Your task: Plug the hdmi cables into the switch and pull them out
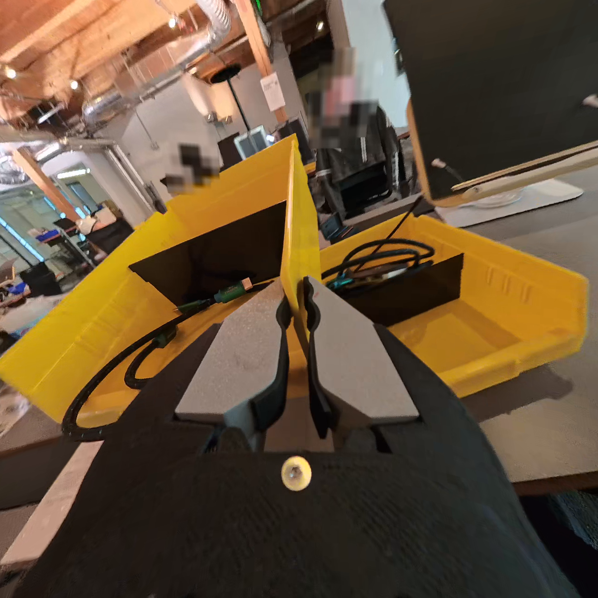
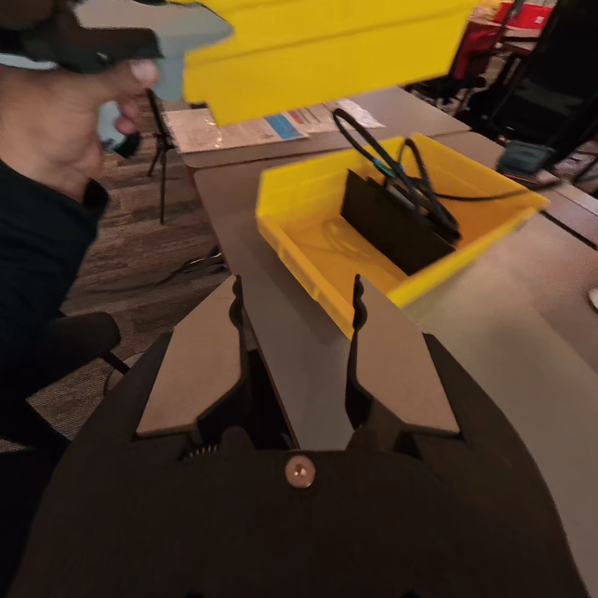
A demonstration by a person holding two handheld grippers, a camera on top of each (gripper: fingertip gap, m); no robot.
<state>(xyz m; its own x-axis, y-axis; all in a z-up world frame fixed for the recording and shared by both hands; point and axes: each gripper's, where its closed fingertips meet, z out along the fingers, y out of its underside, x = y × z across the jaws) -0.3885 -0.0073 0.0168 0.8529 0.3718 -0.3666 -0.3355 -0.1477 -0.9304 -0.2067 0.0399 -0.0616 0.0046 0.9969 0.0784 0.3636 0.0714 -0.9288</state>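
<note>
Cable: green-plugged HDMI cable (image 1: 226, 293) lies in lifted yellow bin (image 1: 97, 323), tail cut off below.
Left tool (image 1: 296, 288): clamped on that bin's wall.
Second bin (image 2: 323, 233): on tabletop (image 2: 501, 372); switch indistinct among cables (image 2: 420, 194).
Right tool (image 2: 297, 281): wide, empty.

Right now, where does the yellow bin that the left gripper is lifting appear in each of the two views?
Left wrist view: the lifted yellow bin fills centre-left, its side wall pinched in the left gripper.
Right wrist view: it hangs blurred at the top centre, above the table.
Shared landmark: the second yellow bin on the table, holding black cables.
</note>
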